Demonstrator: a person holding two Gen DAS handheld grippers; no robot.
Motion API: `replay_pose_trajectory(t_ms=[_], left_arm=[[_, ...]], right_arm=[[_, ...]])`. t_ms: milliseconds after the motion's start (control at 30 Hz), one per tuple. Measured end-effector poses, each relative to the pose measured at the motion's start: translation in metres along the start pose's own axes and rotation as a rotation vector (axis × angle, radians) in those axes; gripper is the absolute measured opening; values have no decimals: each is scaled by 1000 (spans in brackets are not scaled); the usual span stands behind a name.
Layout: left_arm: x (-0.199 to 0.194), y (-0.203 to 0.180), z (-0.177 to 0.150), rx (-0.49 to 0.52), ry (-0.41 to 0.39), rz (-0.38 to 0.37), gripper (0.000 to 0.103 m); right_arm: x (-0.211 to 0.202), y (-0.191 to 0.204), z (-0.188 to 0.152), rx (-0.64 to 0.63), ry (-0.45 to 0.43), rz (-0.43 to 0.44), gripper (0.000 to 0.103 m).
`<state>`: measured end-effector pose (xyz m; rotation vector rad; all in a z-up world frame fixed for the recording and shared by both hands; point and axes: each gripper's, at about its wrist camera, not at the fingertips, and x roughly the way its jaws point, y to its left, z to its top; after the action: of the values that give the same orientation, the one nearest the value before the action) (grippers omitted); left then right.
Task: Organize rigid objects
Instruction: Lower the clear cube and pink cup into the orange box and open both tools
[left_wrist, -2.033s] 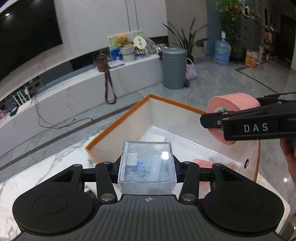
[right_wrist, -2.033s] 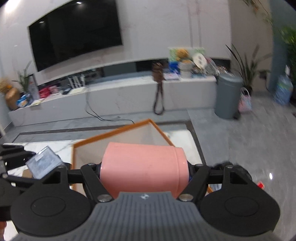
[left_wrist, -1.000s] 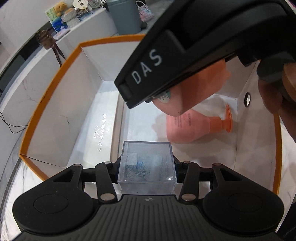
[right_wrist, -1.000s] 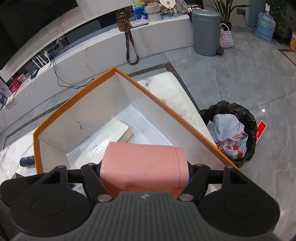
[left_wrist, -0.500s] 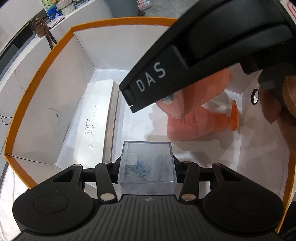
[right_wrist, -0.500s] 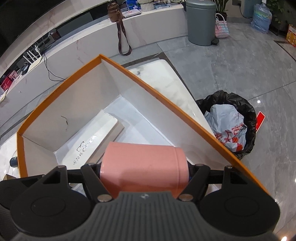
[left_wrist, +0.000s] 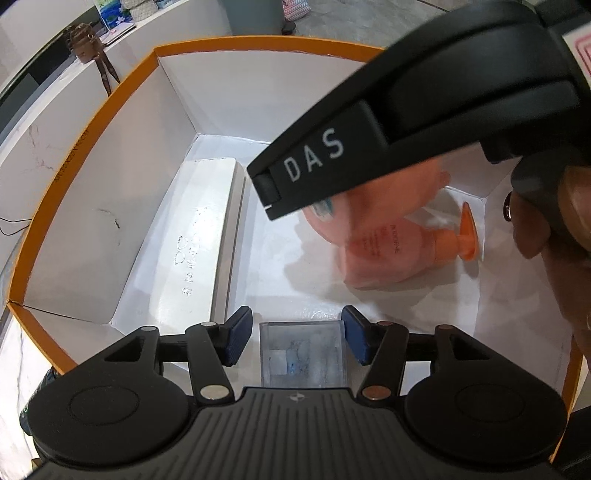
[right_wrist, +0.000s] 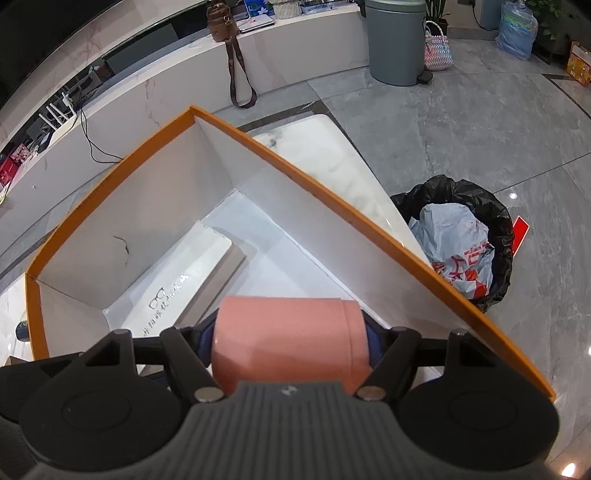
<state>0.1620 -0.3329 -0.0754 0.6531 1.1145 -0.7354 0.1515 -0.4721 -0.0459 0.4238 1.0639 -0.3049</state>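
Note:
An orange-rimmed white box (left_wrist: 92, 118) sits on a marble table. My left gripper (left_wrist: 297, 338) is open above its near end. A clear plastic cube (left_wrist: 303, 354) lies between the spread blue pads (left_wrist: 238, 334), touching neither. My right gripper (right_wrist: 290, 341) is shut on a pink cylindrical cup (right_wrist: 288, 343) over the box (right_wrist: 110, 173); the cup (left_wrist: 373, 206) also shows blurred in the left wrist view, under the right gripper's black body (left_wrist: 424, 122).
Inside the box lie a long white glasses case (left_wrist: 199, 236), also in the right wrist view (right_wrist: 184, 280), and a pink pump bottle (left_wrist: 402, 251) on its side. A black-bagged trash bin (right_wrist: 465, 243) stands on the floor right of the table.
My left gripper has opened and released the clear cube, which now sits lower inside the box. Both grippers have moved down towards the box. The right gripper still holds the pink cup.

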Motion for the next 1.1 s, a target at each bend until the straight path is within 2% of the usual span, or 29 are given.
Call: replay_pose_trajectory(t_ms=[300,567,833,1100], left_arm=[[-2,-4,-1,-4,-10,11,67],[-1,-6,-6,-9,-31,21,67],[-16,-5,-9,-36,-64,35,67],[-50,4,-14,-76,-110,50,67]], right_arm=[[-13,-5,5,40,-54,31,72],[-20,-5,6,39,-63,35,73],[-31,0,5,31,-81,49,73],[-48,12,3,13,-110,63,73]])
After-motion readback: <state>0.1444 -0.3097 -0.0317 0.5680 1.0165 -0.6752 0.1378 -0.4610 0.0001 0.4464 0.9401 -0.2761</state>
